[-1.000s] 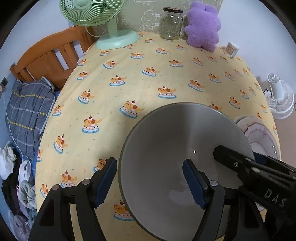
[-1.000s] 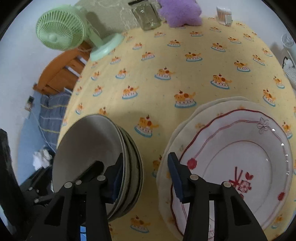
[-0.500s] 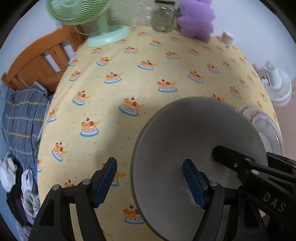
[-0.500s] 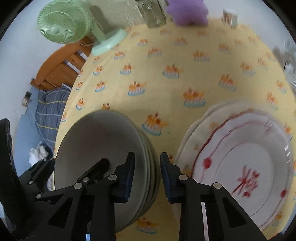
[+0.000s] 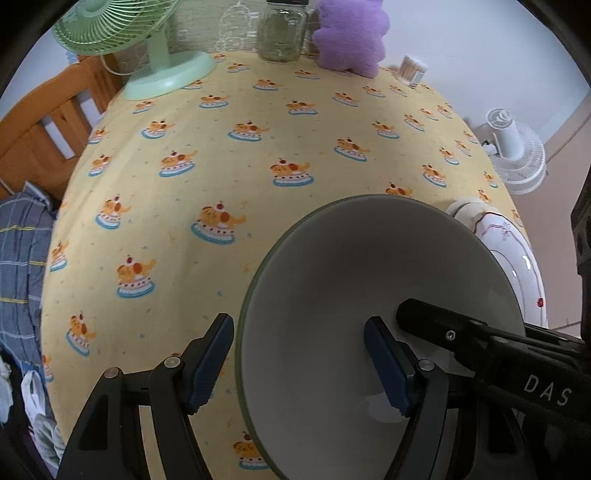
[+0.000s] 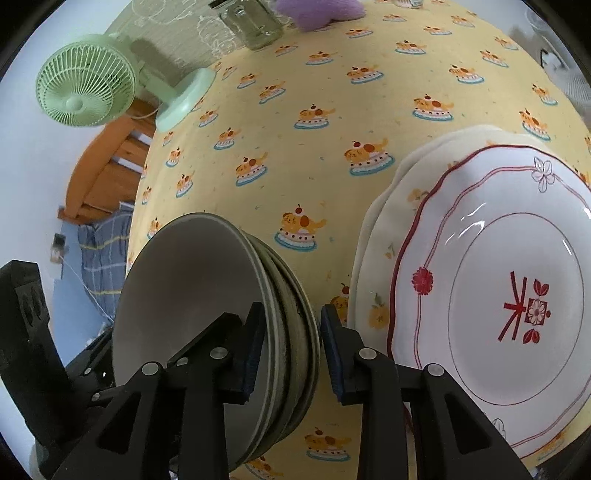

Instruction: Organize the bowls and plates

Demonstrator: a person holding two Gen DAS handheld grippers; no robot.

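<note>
Now right tool (image 6: 291, 347) clamped on stacked bowls' rims (image 6: 284, 295), plates (image 6: 480, 280) just beside

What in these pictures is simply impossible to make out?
- Right wrist view: the lower rims of the stack of grey ceramic bowls are hidden behind the right gripper.
- Right wrist view: the white red-rimmed plate covers most of the cream plates beneath, and the picture's edge cuts off its right side.
- Left wrist view: the contents of the clear glass jar are too small to tell.

Dishes and other things, counted

Three nested bowls (image 6: 280, 306), three stacked plates (image 6: 491, 280), one green fan (image 6: 85, 79), one glass jar (image 5: 282, 33), one purple plush (image 5: 351, 35).
</note>
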